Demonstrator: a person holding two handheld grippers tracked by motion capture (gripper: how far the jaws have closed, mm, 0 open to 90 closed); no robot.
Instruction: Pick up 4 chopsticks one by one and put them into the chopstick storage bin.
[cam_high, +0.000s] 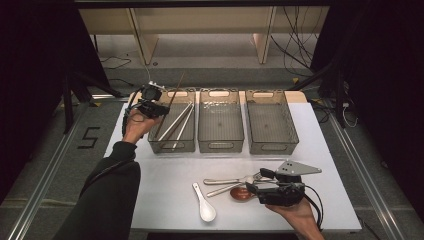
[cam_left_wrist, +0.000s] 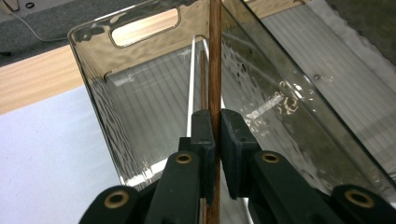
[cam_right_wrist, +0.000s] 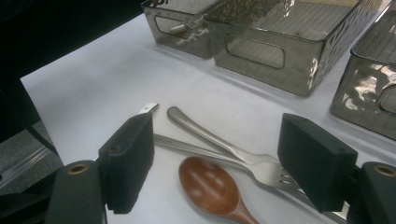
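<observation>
Where the left gripper (cam_high: 150, 106) hangs over the upper-left part of the high view, its jaws pinch a brown wooden chopstick (cam_high: 176, 90) that slants up and to the right above the leftmost bin (cam_high: 187, 145). In the left gripper view the chopstick (cam_left_wrist: 215, 56) runs straight up the middle of the frame, clamped between the two black pads, with that clear bin's wall (cam_left_wrist: 98, 98) and handle slot behind it. Inside this bin lie pale metal chopsticks (cam_high: 178, 122), slanting along its floor. Two more clear bins stand to its right, the middle bin (cam_high: 220, 145) and the right bin (cam_high: 295, 145), all three in a row across the upper half of the white surface (cam_high: 160, 175).

Low at the right of the high view, the right gripper (cam_high: 254, 182) sits just above the surface, its jaws spread wide. In the right gripper view a wooden spoon (cam_right_wrist: 210, 184) lies between them, untouched, beside a metal fork (cam_right_wrist: 252, 161). A white ceramic spoon (cam_high: 204, 202) lies to the left of these, apart from the gripper.
</observation>
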